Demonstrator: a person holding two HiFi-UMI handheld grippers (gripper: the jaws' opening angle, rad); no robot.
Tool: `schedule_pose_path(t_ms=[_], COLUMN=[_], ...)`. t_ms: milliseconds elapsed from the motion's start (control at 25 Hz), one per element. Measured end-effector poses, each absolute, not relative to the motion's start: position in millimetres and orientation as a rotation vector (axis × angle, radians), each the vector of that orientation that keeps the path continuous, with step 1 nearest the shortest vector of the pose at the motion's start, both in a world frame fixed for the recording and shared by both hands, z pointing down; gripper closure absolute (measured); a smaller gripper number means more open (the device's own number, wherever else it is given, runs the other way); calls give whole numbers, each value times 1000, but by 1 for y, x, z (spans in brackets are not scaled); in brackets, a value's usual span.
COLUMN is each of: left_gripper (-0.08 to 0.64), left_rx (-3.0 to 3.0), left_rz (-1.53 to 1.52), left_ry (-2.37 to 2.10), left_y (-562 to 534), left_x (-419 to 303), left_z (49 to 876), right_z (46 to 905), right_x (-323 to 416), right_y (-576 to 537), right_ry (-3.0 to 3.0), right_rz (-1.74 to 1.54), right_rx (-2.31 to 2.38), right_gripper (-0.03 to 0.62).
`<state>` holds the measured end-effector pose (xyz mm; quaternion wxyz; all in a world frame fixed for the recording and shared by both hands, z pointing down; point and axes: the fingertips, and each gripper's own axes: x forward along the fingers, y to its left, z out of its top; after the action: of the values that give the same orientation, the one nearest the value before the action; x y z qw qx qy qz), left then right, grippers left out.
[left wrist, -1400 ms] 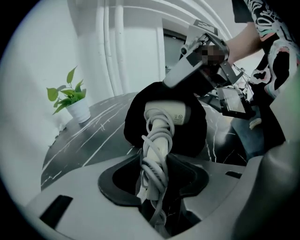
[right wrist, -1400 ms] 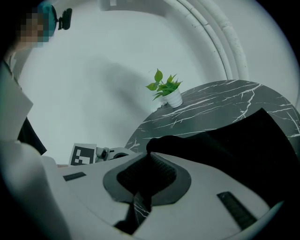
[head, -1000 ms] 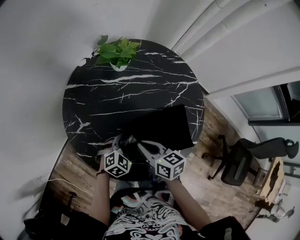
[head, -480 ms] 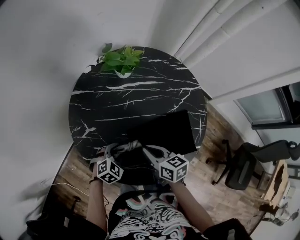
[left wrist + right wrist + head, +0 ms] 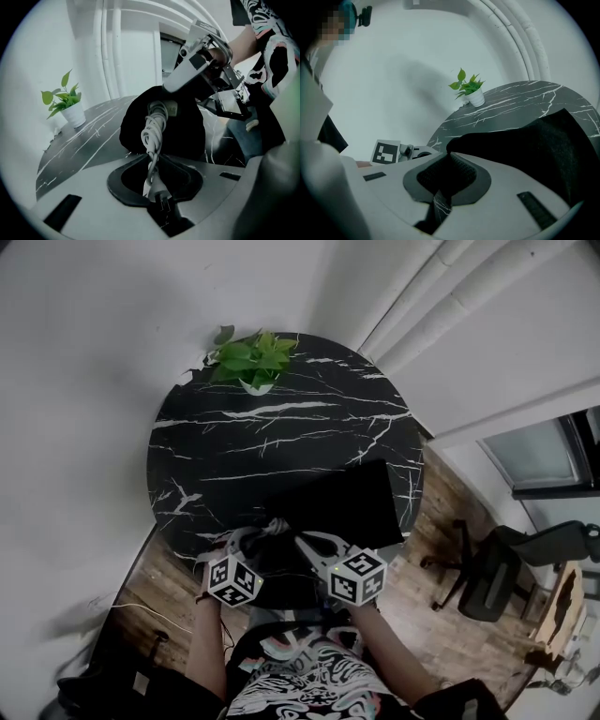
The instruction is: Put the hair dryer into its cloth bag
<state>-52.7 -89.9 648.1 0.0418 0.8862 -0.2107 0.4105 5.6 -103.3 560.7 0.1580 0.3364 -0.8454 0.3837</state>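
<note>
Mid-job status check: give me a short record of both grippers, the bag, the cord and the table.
left gripper: fingers have just been closing, now on the white cord
right gripper: shut on the cloth bag edge
cloth bag: lies on the table, near right part; cord runs from its mouth
hair dryer body: not visible
potted plant: far table edge, apart from the bag

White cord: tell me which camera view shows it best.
The left gripper view. The white cord runs coiled from the cloth bag down into the left gripper, whose jaws have just been closing on it. The head view shows only a small pale bit; the right gripper view shows none of it.
</note>
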Motion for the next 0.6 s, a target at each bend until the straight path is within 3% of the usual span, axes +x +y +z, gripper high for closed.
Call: schedule_pose_path(t_ms=[600], left_gripper=[492], left_rx=[2821], left_rz=[1145], left_ry=[-484], left_y=[-105], left_x=[22], left_z=[647], right_z=[561], right_x=[4], right_y=[-101], right_ry=[-2435], right_rz=[1103], right_rx=[932], right_gripper=[565])
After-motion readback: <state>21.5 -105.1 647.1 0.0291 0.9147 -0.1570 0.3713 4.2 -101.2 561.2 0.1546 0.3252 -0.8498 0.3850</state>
